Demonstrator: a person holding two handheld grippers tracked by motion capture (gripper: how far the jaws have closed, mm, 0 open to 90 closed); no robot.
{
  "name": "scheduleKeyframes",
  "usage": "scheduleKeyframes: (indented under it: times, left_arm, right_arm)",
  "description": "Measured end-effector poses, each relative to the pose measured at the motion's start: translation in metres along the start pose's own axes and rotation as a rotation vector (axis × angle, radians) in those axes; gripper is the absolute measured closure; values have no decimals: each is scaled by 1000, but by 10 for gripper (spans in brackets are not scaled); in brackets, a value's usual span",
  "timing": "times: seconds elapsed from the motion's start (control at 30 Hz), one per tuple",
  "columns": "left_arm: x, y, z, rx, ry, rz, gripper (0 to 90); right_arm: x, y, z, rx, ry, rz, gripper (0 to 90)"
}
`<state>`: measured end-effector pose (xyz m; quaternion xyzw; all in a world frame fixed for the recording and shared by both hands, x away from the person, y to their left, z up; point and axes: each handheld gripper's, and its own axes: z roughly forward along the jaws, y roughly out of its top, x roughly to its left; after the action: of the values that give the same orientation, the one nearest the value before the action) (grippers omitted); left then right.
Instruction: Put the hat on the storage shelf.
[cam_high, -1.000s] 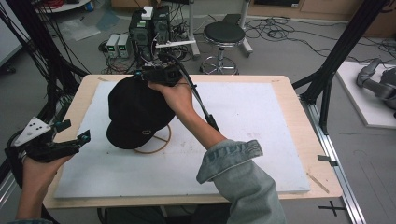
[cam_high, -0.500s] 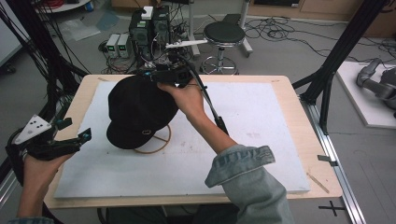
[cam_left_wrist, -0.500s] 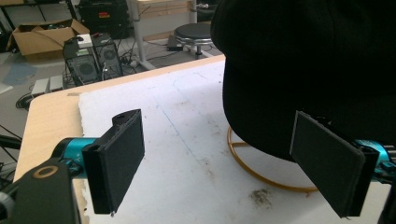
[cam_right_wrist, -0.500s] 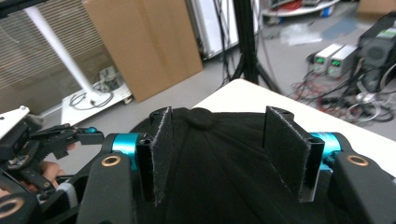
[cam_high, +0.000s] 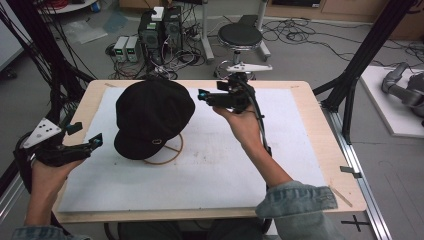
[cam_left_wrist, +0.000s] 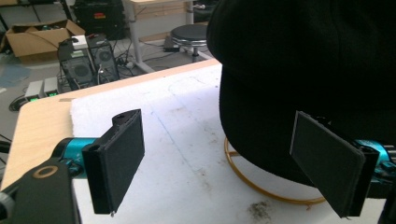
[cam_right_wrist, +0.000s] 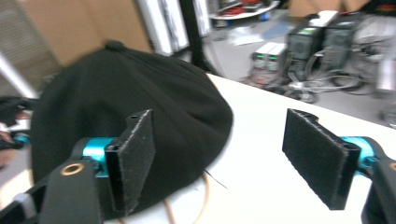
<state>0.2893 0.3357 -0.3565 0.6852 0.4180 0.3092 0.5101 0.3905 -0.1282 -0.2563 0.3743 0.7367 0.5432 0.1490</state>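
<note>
Lab floor with PC towers, cables and a round stool (cam_high: 240, 36) lies beyond a wooden table (cam_high: 320, 125) topped with a white foam mat (cam_high: 210, 165). Black cap (cam_high: 152, 112) sits draped over a thin gold wire stand (cam_high: 170, 152) on the mat's left half, brim toward the near-left, small gold badge on the front.

Right of the cap, near its far edge, the right gripper (cam_high: 202, 94) points at the crown. Its jaws have just been opening and now stand wide, nothing between them; in the right gripper view the cap lies just ahead of the left pad, not touched. Left of the cap, by the table's left edge, the left gripper (cam_high: 95, 142) is held level, jaws wide apart and empty, aimed at the brim side; in the left gripper view the cap (cam_left_wrist: 303, 70) and the stand's ring (cam_left_wrist: 261, 186) sit just ahead.

Step in hand, by my read: the cap looks freshly set on the stand, right hand clear of it.

To do it well:
- keep the right jaws spread while near the cap, so no pad snags the fabric
- don't nudge the light wire stand, it would likely tip
- if the cap sits lopsided, pinch the brim edge only with the left gripper, small correction
- check the crown is centred over the ring
</note>
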Motion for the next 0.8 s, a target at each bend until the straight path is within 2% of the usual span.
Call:
scheduleKeyframes:
  times: [0.17, 0.2, 0.23, 0.3, 0.37, 0.43, 0.53, 0.57, 0.63, 0.67, 0.7, 0.77, 0.8]
  left_arm:
    - [-1, 1, 4, 0, -6, 3, 180]
    - [-1, 1, 4, -2, -7, 2, 180]
    - [-1, 2, 5, -2, -7, 1, 180]
    - [-1, 2, 6, -1, -8, 2, 180]
    - [-1, 2, 7, -2, -10, 1, 180]
    - [-1, 2, 8, 0, -13, 1, 180]
    - [-2, 1, 10, 5, -15, 2, 180]
    - [-2, 1, 10, 6, -15, 0, 180]
    - [-3, 0, 10, 9, -14, 2, 180]
    - [-3, 0, 11, 9, -16, 2, 180]
    - [-3, 0, 11, 10, -16, 2, 180]
    - [-3, -1, 11, 13, -15, 2, 180]
    - [-2, -1, 11, 13, -14, 0, 180]
  right_arm:
    - [-16, -20, -24, -18, -72, 14, 189]
    - [-21, -30, -33, -22, -101, 11, 174]
    - [-21, -30, -33, -22, -101, 11, 174]
    - [-27, -41, -40, -16, -134, 25, 134]
    - [-39, -60, -53, -16, -178, 46, 133]
    - [-41, -64, -55, -16, -190, 56, 134]
    - [-54, -82, -68, -30, -229, 83, 130]
    - [-61, -92, -74, -38, -255, 94, 128]
    - [-63, -95, -77, -37, -259, 101, 127]
    - [-69, -107, -84, -55, -280, 106, 127]
    - [-69, -107, -84, -55, -280, 106, 127]
    - [-72, -114, -88, -34, -320, 103, 123]
    - [-74, -120, -91, -49, -327, 95, 123]
